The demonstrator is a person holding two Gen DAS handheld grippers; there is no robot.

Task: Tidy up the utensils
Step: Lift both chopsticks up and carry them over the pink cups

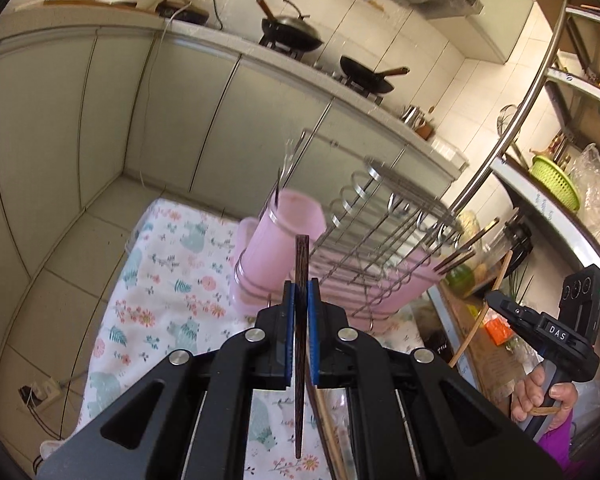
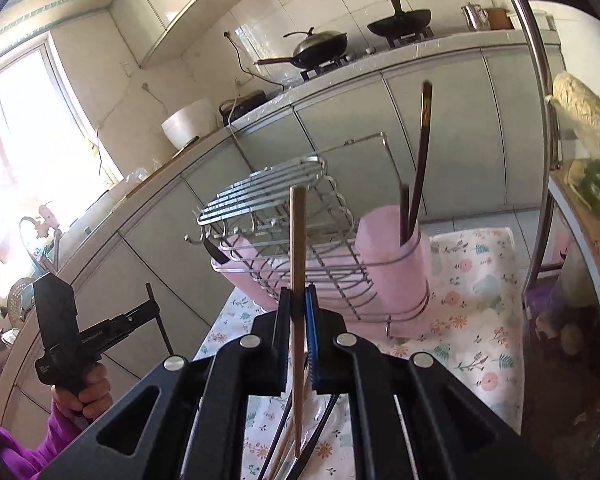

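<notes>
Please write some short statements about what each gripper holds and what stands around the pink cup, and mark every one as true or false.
1. The left gripper is shut on a dark chopstick. True.
2. The right gripper is open and holds nothing. False: it is shut on a light wooden chopstick.
3. The pink cup has no utensils in it. False: dark utensils stand in it.
4. The wire dish rack stands on a floral cloth. True.
5. Two black pans sit on the stove at the far counter. True.
</notes>
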